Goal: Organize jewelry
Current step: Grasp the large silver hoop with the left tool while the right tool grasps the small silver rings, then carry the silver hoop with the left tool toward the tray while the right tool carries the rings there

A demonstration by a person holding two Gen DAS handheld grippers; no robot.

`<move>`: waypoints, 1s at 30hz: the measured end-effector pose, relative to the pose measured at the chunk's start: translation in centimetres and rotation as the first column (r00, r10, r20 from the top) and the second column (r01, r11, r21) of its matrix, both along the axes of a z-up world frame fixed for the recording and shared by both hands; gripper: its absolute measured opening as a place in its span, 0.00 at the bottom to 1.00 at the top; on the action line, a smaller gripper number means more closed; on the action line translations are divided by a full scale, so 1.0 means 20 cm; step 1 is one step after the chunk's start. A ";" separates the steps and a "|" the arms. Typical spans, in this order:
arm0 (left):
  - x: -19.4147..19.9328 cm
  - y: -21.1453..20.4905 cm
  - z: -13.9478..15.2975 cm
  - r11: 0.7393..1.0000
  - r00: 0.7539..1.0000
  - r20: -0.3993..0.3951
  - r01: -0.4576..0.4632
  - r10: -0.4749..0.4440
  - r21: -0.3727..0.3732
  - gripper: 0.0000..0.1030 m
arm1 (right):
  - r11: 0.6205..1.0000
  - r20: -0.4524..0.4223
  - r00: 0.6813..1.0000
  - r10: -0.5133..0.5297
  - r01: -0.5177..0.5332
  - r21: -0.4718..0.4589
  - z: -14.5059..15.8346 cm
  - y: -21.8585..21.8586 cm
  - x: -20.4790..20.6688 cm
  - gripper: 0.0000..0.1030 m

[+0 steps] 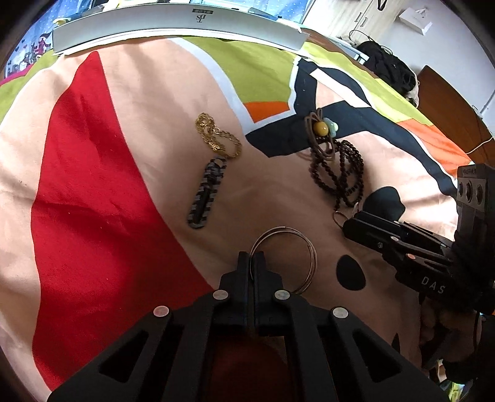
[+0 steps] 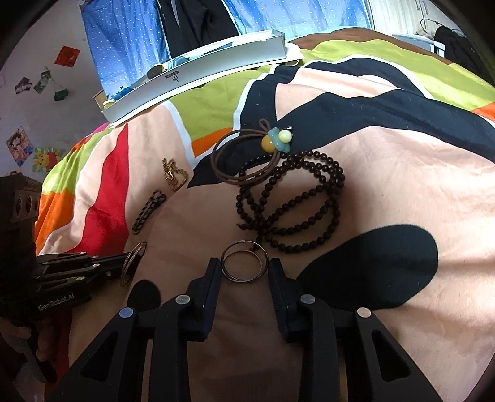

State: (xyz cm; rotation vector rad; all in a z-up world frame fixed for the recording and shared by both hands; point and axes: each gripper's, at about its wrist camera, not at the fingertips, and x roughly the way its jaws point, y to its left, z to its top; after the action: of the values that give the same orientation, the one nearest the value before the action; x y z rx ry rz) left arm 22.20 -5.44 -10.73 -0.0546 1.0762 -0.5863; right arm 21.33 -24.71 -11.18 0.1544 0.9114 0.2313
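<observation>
At the near edge of the bedspread (image 1: 278, 191), the left tool (image 1: 251, 258) is pressed together on the rim of a set of thin metal bangles (image 1: 304, 247), which lie flat on the peach cloth just right of its tips. The right tool (image 2: 244, 269) is spread, its fingers either side of a pair of small metal hoops (image 2: 244, 263) without clamping them. Just beyond the hoops lies a coiled strand of dark beads (image 2: 294, 204), with a brown cord bracelet (image 2: 235, 157) bearing yellow and blue beads overlapping its far edge. Further left lie a grey-and-black link bracelet (image 1: 205, 194) and, touching its far end, a gold chain (image 1: 216, 136). A long white box (image 1: 176, 27) lies at the far edge of the bed.
</observation>
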 end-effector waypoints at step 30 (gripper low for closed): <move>-0.14 -0.04 0.31 0.992 0.986 0.124 -0.104 0.112 -0.071 0.00 | 0.996 0.168 0.984 0.067 -0.075 0.046 0.26 0.00 -0.22 0.29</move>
State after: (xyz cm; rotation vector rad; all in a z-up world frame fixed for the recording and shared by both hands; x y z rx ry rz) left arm 19.43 -6.24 -4.50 -0.1289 0.9242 -0.5193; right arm 16.95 -24.61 -5.91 0.1490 0.7455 0.3298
